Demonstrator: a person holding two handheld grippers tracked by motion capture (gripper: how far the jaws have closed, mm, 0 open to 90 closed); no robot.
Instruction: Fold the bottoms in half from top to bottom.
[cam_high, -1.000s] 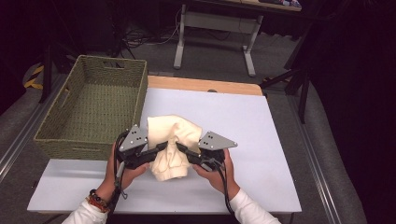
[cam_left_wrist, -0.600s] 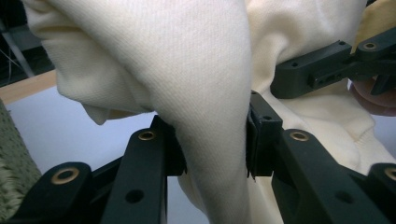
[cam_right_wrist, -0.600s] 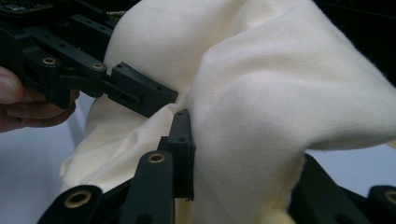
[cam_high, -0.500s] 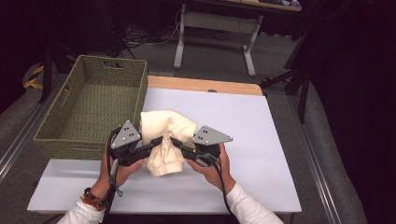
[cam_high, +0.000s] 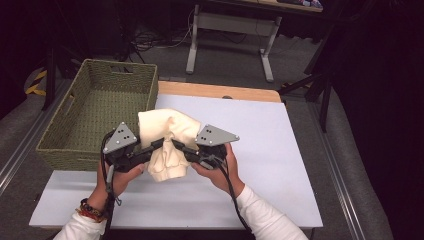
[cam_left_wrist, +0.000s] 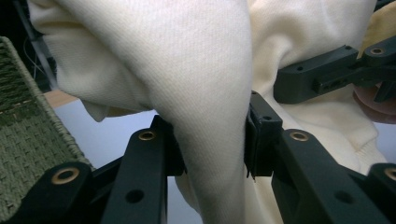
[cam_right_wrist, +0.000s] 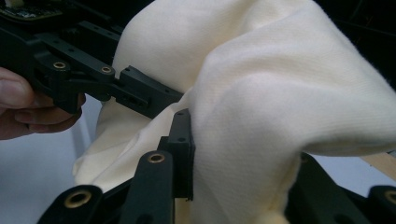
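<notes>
The cream cloth (cam_high: 167, 145) bunches up so much that its shape is hard to read, and it covers the right gripper's (cam_high: 186, 149) far jaw in that gripper's own view. Both grippers pinch folds of it: left gripper (cam_high: 152, 148) clamped on one fold, right on another, holding it above the white table (cam_high: 280, 150), next to the green basket (cam_high: 100, 110).

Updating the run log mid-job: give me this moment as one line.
left hand-held gripper: shut on cloth | right hand-held gripper: shut on cloth | cloth: bunched above table | basket: left of cloth
</notes>
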